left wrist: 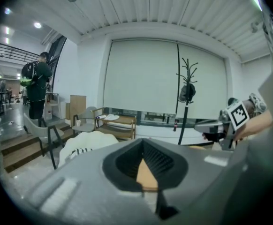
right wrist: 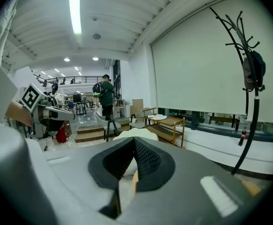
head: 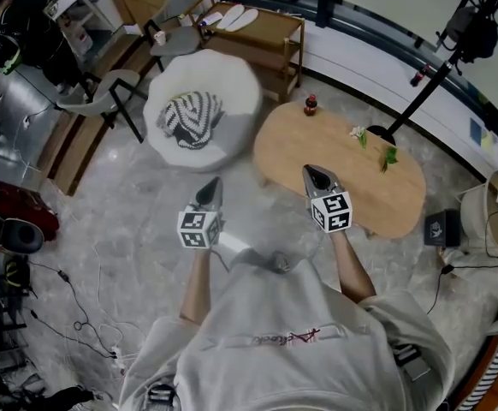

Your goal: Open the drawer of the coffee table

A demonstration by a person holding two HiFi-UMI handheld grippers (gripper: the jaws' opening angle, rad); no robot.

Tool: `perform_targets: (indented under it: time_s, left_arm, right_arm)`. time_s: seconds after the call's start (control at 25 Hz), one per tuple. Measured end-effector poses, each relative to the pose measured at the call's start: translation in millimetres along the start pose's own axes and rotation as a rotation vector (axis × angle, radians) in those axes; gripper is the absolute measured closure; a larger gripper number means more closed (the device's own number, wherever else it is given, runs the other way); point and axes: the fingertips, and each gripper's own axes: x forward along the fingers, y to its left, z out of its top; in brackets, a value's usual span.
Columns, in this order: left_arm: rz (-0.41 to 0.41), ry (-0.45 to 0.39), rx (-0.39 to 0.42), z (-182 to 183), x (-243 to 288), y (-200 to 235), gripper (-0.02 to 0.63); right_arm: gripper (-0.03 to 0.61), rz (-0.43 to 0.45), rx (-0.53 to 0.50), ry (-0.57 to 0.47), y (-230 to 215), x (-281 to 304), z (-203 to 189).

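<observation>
Facing the coffee table (head: 300,148) just ahead, long side slanting rightward, right gripper (head: 316,171) over its near edge, left gripper (head: 213,185) off its left end, both pressed together, empty, drawer unseen.

Open floor (head: 146,199) fronts the coffee table (head: 317,148); a white pouf (head: 228,80) crowds its left end.

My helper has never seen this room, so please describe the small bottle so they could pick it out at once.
Find the oval wooden table beside the white pouf. The bottle stands upright near the table's end closest to the pouf. It is dark with red on it, unlike the two green sprigs further along the top.
</observation>
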Motion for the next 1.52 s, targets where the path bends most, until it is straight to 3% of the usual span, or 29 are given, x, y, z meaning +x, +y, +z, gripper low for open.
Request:
perform_targets:
  time_s: [0.28,0.88,1.24,1.52]
  left_arm:
    - [-0.088,0.000,0.007,19,42,12,0.614]
    - [-0.441,0.043,0.072,40,142,1,0.614]
    - [-0.611,0.117,0.097,11,170,-25,0.614]
    - [-0.634,0.187,0.082,-27,170,-19,0.614]
  right_arm:
    - [0.574,-0.079,0.011,0.014,-19,13,12]
    - [0.574,-0.447,0.107,0.048,-58,-13,2]
    - [0.574,-0.624,0.183,0.117,-55,-57,-37]
    - [0.574,-0.634,0.243,0.185,-32,-56,-76]
